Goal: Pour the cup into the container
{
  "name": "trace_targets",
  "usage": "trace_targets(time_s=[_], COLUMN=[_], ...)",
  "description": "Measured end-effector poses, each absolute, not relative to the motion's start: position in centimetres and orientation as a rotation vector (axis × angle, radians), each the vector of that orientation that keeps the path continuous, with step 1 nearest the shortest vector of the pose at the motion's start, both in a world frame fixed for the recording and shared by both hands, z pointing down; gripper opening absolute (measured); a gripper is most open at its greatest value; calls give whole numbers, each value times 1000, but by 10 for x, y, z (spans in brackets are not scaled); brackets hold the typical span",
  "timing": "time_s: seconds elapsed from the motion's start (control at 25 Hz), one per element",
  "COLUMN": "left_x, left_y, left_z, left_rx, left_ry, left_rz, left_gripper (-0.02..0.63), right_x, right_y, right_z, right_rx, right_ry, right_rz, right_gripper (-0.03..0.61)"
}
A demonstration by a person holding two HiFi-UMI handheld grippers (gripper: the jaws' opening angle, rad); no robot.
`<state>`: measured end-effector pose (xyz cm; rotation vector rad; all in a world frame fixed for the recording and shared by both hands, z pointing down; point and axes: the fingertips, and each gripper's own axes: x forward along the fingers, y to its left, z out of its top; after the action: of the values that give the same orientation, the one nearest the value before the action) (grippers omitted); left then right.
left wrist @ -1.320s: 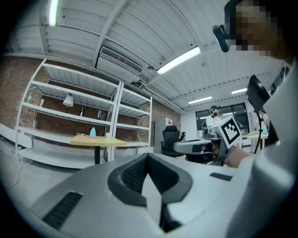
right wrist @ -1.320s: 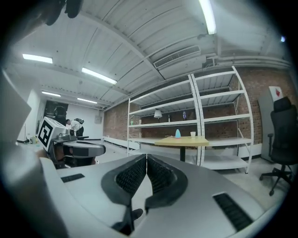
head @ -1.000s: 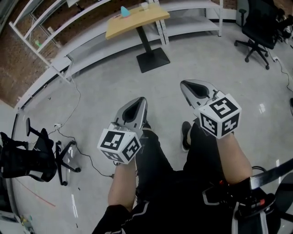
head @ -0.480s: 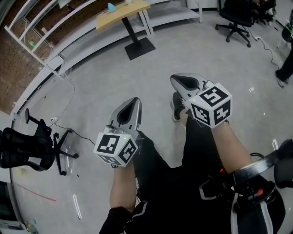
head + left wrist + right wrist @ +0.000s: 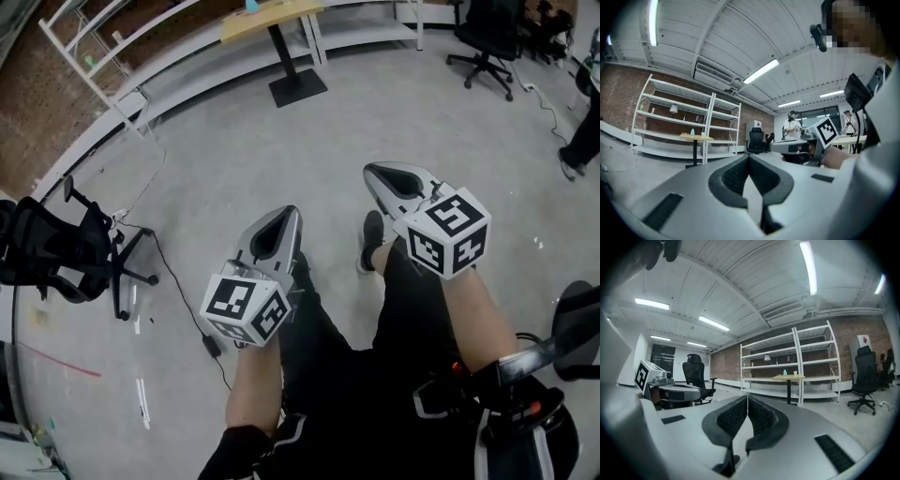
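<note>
A wooden table (image 5: 272,13) stands far off at the top of the head view, with a small blue thing (image 5: 251,5) on it. In the right gripper view the same table (image 5: 787,377) carries the blue thing (image 5: 784,372) and a small white cup (image 5: 795,373). The left gripper view shows the table (image 5: 696,137) and cup (image 5: 702,133) too. My left gripper (image 5: 289,214) and right gripper (image 5: 373,172) are held level over the floor, both shut and empty, far from the table. Their tips meet in the gripper views, left (image 5: 749,157) and right (image 5: 747,397).
Grey concrete floor lies below, with the person's legs and shoes under the grippers. A black office chair (image 5: 56,248) and a cable (image 5: 178,300) are at the left. Another chair (image 5: 492,33) stands at the top right, and white shelving (image 5: 122,56) behind the table. People stand in the distance (image 5: 791,126).
The person has walked on across the floor. The table has slid to the top edge of the head view and the left chair has come nearer. Both grippers stay shut, carried in front.
</note>
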<state>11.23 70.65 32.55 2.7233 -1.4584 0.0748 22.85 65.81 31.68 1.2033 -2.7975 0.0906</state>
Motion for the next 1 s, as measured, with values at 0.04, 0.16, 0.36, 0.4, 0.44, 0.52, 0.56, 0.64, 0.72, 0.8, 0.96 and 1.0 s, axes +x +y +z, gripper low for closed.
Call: trace_targets(time_s=[0.04,0.16,0.36,0.4,0.44,0.52,0.56,0.64,0.72,0.8,0.96,1.0], left_x=[117,131,139,142,145,150,151,149,144,139,134,134], left_y=[721,759,808,818,826,840,846,854,861,866,872,873], left_z=[325,326,325,325,326,325,325,323,322,321,314,314], left_rx=[2728,2749,2754,2758,2763,2767,2765,2759,2758,2751,2743,2745], left_ry=[-1456,-1446,-1440,-1434,-1427,-1422,-1426,-1445,-1468,-1480,-1495,-1497], left_rz=[75,99,103,107,111,109,104,100,102,86,59,58], left_gripper=[2,2,2,0,2,2,0,2,2,1,2,1], right_x=[232,244,255,257,260,265,267,270,271,269,261,260], right_y=[671,709,761,771,780,795,800,810,817,824,830,831], right_z=[316,315,312,313,313,313,312,308,305,305,306,306], right_rx=[1200,1204,1226,1227,1228,1231,1234,1246,1265,1266,1223,1217], right_ry=[-2795,-2797,-2802,-2799,-2797,-2799,-2803,-2815,-2818,-2813,-2804,-2807], right_rz=[87,78,64,65,67,72,75,81,76,65,50,50], right_gripper=[8,8,5,3,3,3,3,3,3,2,2,2])
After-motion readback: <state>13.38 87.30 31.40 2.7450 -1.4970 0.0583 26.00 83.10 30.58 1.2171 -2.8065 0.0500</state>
